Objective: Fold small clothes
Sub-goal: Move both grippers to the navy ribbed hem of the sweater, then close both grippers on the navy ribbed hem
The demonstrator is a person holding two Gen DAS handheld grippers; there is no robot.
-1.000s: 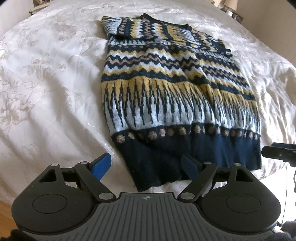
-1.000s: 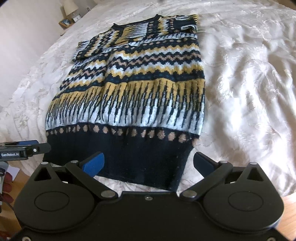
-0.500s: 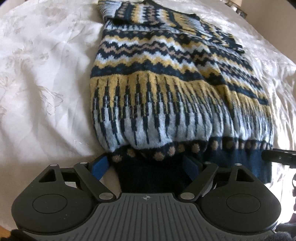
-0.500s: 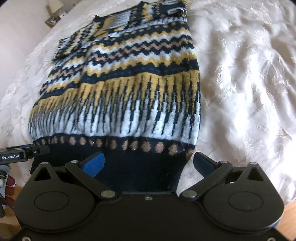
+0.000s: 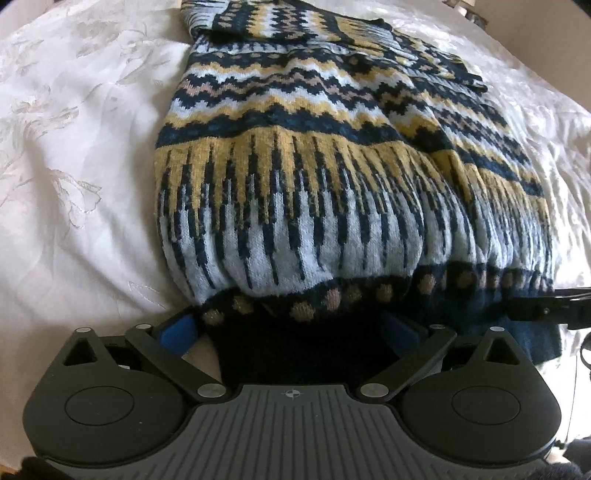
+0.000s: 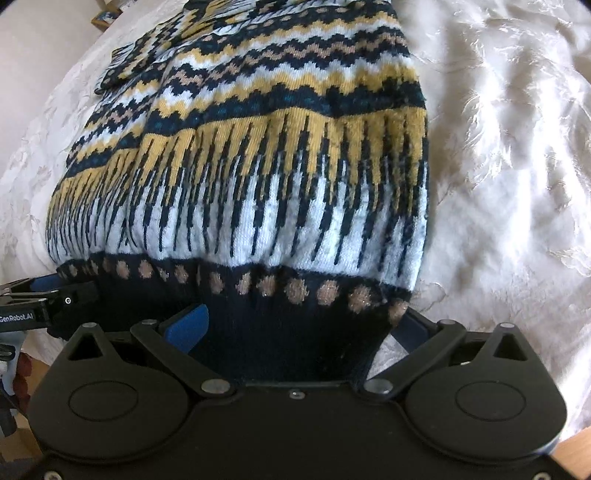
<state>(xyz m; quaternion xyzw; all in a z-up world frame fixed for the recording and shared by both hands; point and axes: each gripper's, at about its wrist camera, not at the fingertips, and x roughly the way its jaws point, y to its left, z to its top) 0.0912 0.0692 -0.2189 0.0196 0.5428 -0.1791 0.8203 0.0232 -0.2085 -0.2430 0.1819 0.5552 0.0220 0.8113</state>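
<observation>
A knitted sweater (image 5: 332, 155) with navy, yellow, light blue and tan bands lies on a white bedspread (image 5: 74, 184), sleeves folded in, navy hem toward me. It also shows in the right wrist view (image 6: 277, 166). My left gripper (image 5: 291, 332) is open with the hem's left part between its blue fingers (image 5: 177, 334). My right gripper (image 6: 299, 328) is open with the hem's right part between its fingers (image 6: 188, 325). The fabric above the hem bulges up. The right-hand fingers of both grippers are mostly hidden by cloth.
The bedspread (image 6: 498, 166) spreads to both sides of the sweater. The right gripper's tip (image 5: 546, 306) shows at the right edge of the left view; the left gripper's tip (image 6: 44, 299) shows at the left edge of the right view. A nightstand (image 6: 107, 14) stands far back.
Both grippers have moved forward onto the sweater's hem, which now lies between their open fingers. The cloth above the hem has bunched up.
</observation>
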